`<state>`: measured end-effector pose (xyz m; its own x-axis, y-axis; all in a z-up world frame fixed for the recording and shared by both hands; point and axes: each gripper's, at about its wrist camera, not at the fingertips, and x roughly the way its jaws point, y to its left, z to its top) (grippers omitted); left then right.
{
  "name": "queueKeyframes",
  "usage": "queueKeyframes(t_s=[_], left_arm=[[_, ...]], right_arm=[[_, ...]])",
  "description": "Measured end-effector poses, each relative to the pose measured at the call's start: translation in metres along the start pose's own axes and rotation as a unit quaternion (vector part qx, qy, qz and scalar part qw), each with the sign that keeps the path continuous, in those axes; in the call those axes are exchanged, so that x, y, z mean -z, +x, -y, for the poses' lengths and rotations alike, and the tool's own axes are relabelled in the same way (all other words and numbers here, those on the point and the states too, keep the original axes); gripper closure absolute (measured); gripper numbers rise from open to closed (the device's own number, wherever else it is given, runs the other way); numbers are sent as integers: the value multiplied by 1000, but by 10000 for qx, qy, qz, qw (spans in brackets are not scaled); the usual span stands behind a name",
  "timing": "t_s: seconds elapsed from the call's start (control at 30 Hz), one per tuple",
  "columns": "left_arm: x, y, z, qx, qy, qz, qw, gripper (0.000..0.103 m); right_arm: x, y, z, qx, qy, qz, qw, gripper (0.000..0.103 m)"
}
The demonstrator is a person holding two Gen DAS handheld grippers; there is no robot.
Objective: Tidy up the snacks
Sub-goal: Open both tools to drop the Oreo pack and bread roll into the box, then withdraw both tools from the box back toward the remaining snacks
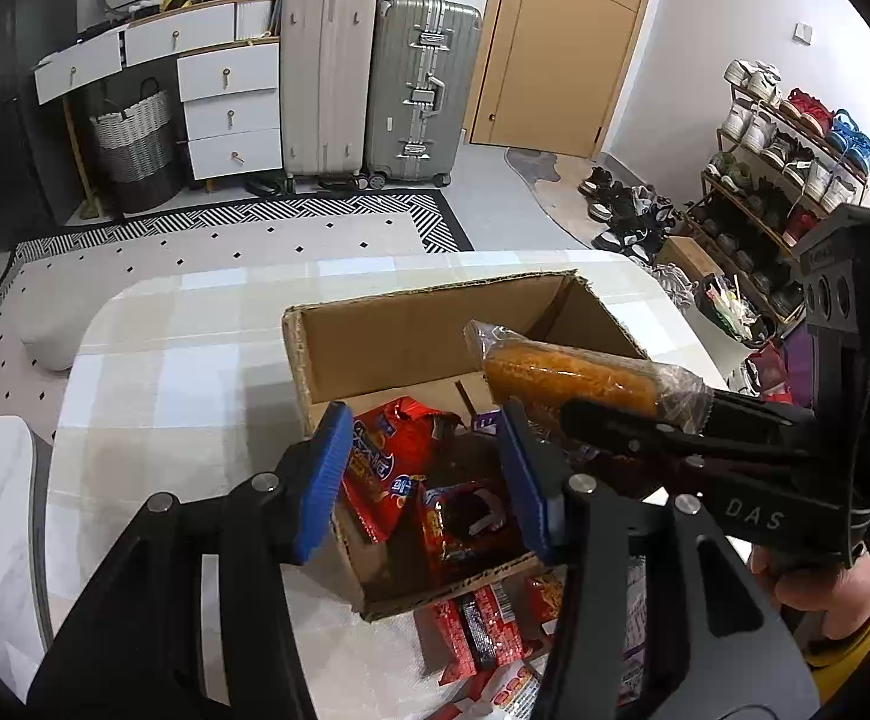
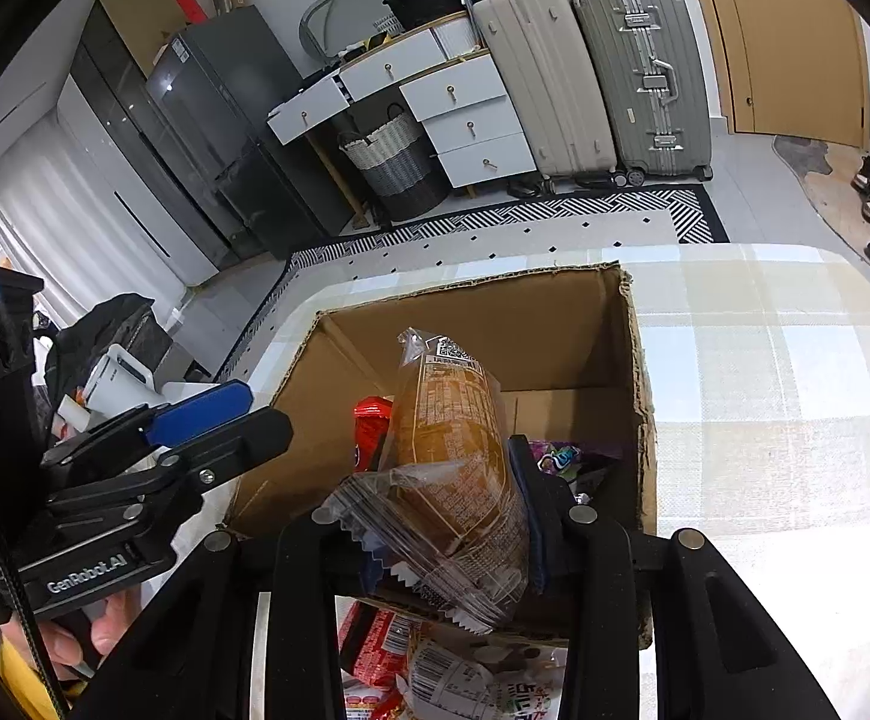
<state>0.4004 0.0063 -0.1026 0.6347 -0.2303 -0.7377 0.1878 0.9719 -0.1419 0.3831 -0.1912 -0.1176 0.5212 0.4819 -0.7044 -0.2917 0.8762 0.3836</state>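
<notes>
A checked cloth covers the tabletop (image 1: 153, 372) in a lived-in room, and nearest the cameras a heap of loose snack packets (image 1: 483, 630) lies on it at six o'clock of the cardboard box (image 1: 411, 330). Just above them the left tongs (image 1: 423, 468) hang released over the box's near rim, blue pads parted with nothing pressed between them. The right tongs (image 2: 453, 516) are clenched on the tail end of a clear-wrapped bread roll (image 2: 447, 420), which juts out over the open box, its free end toward twelve o'clock. To finish this step well, I would carry the roll further over the bare floor of the box, lower it flat before letting go, and keep the crinkly wrapper clear of the torn cardboard edge. Inside the box, red packets (image 1: 387, 468) crowd the near corner and a purple packet (image 2: 561, 456) sits at three o'clock; the far half looks bare. Beyond, suitcases (image 1: 375, 84) stand by a door.
</notes>
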Motion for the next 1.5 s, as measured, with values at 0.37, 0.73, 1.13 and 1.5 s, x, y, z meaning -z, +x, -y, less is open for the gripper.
queueKeyframes(t_s=[0.37, 0.73, 1.13, 1.5], left_arm=[[8, -47, 12, -104, 82, 146, 9998, 44], [32, -131, 30, -143, 61, 521, 9985, 32], [86, -245, 54, -108, -10, 1017, 9948, 21], [160, -342, 81, -105, 98, 1627, 9866, 1]], right_arm=[[0, -24, -15, 112, -216, 233, 9994, 57], [17, -108, -48, -17, -382, 948, 9948, 54], [74, -216, -86, -181, -549, 1761, 9827, 35], [154, -283, -110, -278, -717, 2361, 9687, 16]])
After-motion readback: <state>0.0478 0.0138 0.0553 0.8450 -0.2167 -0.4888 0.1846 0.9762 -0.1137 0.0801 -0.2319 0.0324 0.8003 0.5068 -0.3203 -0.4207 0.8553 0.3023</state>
